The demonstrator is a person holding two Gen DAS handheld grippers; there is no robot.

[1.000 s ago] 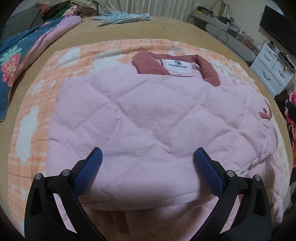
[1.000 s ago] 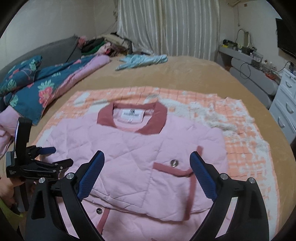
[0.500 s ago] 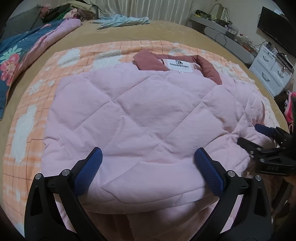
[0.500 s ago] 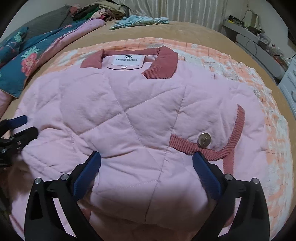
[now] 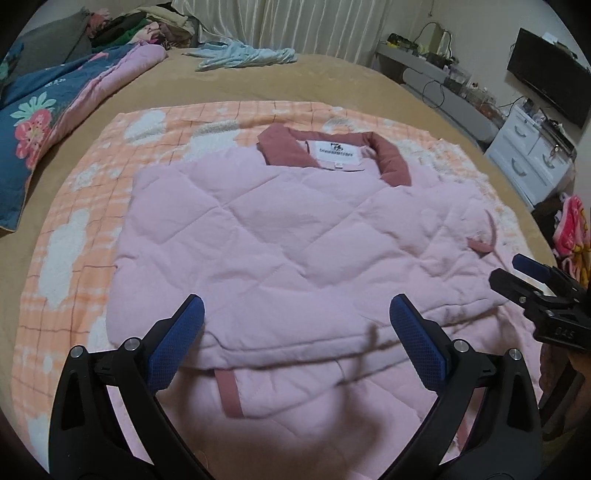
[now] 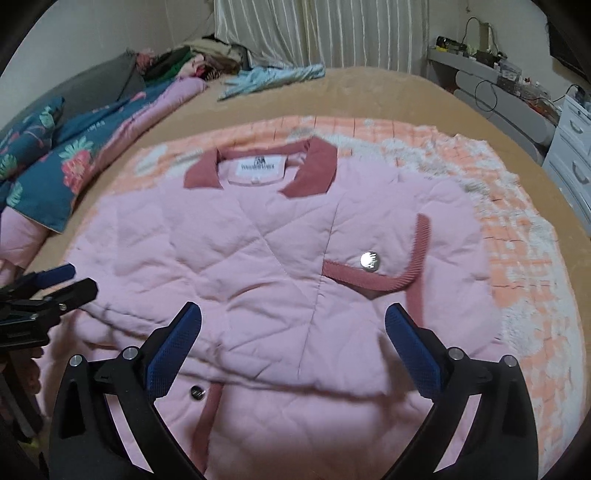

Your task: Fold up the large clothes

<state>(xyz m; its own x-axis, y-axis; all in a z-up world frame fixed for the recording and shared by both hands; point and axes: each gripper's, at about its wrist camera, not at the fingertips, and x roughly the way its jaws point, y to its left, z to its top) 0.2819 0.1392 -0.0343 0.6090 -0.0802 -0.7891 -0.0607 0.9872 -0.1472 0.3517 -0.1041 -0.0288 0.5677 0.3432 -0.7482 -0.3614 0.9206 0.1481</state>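
Jacket (image 6: 266,258) hem hidden below frame; label unreadable.

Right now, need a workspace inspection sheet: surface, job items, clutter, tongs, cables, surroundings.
Surface: tan bed cover with an orange checked blanket spread on it.
Job's things: pink quilted jacket lies on the blanket, collar far side, folded layer on top.
Clutter: light blue garment, floral quilt, clothes pile.
Tongs: left tongs open, empty; right tongs open, empty, both over the jacket's near edge.
Cables: black cable on the side shelf.
Surroundings: curtain, white drawers, wall screen.
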